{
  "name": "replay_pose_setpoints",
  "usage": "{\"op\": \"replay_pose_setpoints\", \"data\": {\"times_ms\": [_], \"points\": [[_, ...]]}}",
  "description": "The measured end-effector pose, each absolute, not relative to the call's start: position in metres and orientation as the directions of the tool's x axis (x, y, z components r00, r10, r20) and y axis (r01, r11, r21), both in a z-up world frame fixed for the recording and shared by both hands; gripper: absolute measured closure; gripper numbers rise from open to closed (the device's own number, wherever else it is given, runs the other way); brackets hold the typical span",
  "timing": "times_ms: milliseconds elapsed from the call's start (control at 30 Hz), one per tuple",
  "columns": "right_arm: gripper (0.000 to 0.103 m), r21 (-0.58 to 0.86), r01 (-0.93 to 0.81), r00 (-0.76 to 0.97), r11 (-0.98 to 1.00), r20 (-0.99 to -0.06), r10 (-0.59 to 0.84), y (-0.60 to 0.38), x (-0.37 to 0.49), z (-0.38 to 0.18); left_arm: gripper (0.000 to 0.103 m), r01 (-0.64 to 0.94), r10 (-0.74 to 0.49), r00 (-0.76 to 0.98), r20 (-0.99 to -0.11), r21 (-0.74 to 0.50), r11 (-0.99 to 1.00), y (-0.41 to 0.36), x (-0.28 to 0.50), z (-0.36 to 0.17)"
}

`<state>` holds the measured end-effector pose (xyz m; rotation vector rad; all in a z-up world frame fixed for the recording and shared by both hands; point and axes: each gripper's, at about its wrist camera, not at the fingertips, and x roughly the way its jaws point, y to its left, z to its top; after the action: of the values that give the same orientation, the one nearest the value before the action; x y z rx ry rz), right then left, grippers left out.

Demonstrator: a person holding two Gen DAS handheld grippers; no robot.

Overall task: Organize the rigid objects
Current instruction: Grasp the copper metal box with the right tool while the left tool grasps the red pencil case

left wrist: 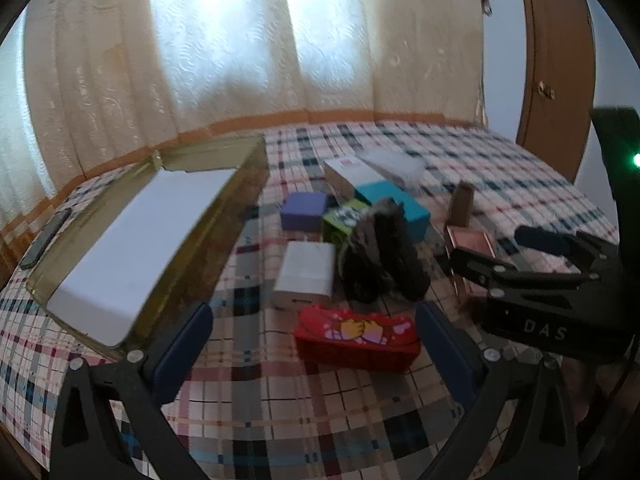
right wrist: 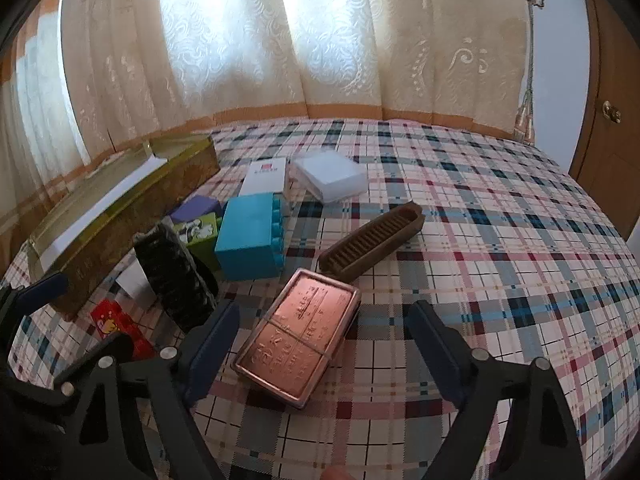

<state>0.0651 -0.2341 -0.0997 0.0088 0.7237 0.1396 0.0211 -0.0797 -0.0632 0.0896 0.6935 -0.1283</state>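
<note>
A plaid-covered bed (right wrist: 480, 208) is carrying a long olive-gold open tin box (left wrist: 132, 248) lying along its left edge, with small boxes clustered beside it. The right gripper (right wrist: 322, 344) is hovering with jaws spread wide around a copper-coloured rectangular metal tin (right wrist: 298, 336), not gripping it. The left gripper (left wrist: 314, 344) is hanging open, empty, over a red cartoon-printed box (left wrist: 356, 338).

The checked bedspread (right wrist: 500, 240) lies bare to the right of the copper tin (right wrist: 298, 336) and brown tray (right wrist: 372, 240). Leftward, boxes crowd close: the teal box (right wrist: 248, 236), black bundle (right wrist: 176, 276) and long gold box (right wrist: 120, 216) block passage.
</note>
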Motion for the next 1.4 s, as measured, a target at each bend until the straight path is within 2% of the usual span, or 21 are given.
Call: {"op": "replay_pose_setpoints", "data": {"times_ms": [133, 333, 467, 600, 800, 833, 900, 967, 1000, 1200, 1400], "points": [[0.024, 0.044, -0.129, 0.718, 0.991, -0.685, 0.124, -0.232, 0.069, -0.104, 0.000, 0.169, -0.108, 0.742, -0.662, 0.029, 0.985, -0.081, 0.025, -0.064], [0.027, 0.047, -0.153, 0.693, 0.987, -0.707, 0.141, -0.228, 0.073, -0.107, 0.000, 0.190, -0.118, 0.738, -0.664, 0.037, 0.981, -0.083, 0.025, -0.064], [0.037, 0.089, -0.163, 0.675, 0.983, -0.716, 0.177, -0.231, 0.076, -0.109, 0.000, 0.203, -0.153, 0.728, -0.669, -0.004, 0.979, -0.077, 0.026, -0.064], [0.039, 0.109, -0.161, 0.674, 0.981, -0.713, 0.190, -0.234, 0.076, -0.109, 0.000, 0.216, -0.179, 0.709, -0.682, -0.032, 0.976, -0.074, 0.028, -0.065], [0.044, 0.095, -0.154, 0.678, 0.984, -0.714, 0.175, -0.233, 0.076, -0.109, 0.000, 0.235, -0.139, 0.687, -0.713, 0.037, 0.971, -0.089, 0.029, -0.073], [0.049, 0.084, -0.152, 0.679, 0.985, -0.715, 0.166, -0.232, 0.076, -0.109, 0.000, 0.234, -0.140, 0.686, -0.714, 0.035, 0.972, -0.088, 0.030, -0.073], [0.054, 0.058, -0.149, 0.683, 0.987, -0.716, 0.145, -0.230, 0.076, -0.109, 0.007, 0.233, -0.147, 0.684, -0.714, 0.023, 0.972, -0.087, 0.031, -0.073], [0.054, 0.046, -0.152, 0.684, 0.987, -0.716, 0.139, -0.228, 0.075, -0.109, 0.032, 0.233, -0.157, 0.675, -0.721, 0.007, 0.972, -0.084, 0.032, -0.075], [0.054, 0.050, -0.155, 0.685, 0.987, -0.715, 0.143, -0.229, 0.075, -0.108, 0.038, 0.235, -0.162, 0.667, -0.727, -0.001, 0.972, -0.084, 0.033, -0.077], [0.055, 0.058, -0.150, 0.722, 0.987, -0.676, 0.149, -0.231, 0.068, -0.102, 0.039, 0.248, -0.180, 0.689, -0.702, -0.006, 0.969, -0.083, 0.027, -0.074], [0.055, 0.128, -0.148, 0.746, 0.981, -0.636, 0.196, -0.242, 0.064, -0.098, 0.039, 0.245, -0.175, 0.719, -0.672, 0.010, 0.969, -0.080, 0.027, -0.066]]}}
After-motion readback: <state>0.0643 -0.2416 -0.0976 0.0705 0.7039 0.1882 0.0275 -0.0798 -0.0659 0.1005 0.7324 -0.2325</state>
